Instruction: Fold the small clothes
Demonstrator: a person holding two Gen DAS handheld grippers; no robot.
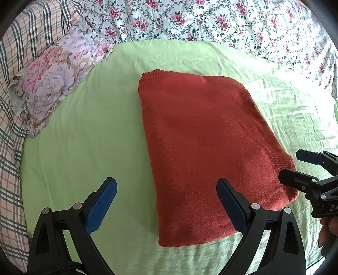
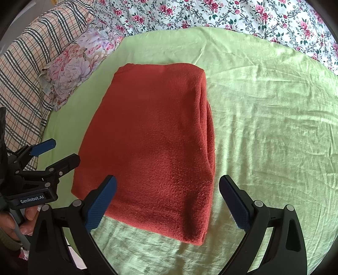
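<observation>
Rust-red knit garment (image 1: pixel 202 152) folded into a neat rectangle, centre frame, flat on the green sheet (image 1: pixel 84 137). Left gripper (image 1: pixel 166 203) spread wide at lower frame, holding nothing. Right gripper (image 2: pixel 168 203) likewise agape, empty. Floral pillow (image 1: pixel 55 84) upper left.

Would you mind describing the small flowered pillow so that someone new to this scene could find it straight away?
Start at the green sheet with the folded red sweater in its middle. Follow the sheet's far left edge to the small pillow, lying partly on the plaid blanket. Its big pale purple and pink blooms differ from the tiny roses of the white floral bedding behind.
</observation>
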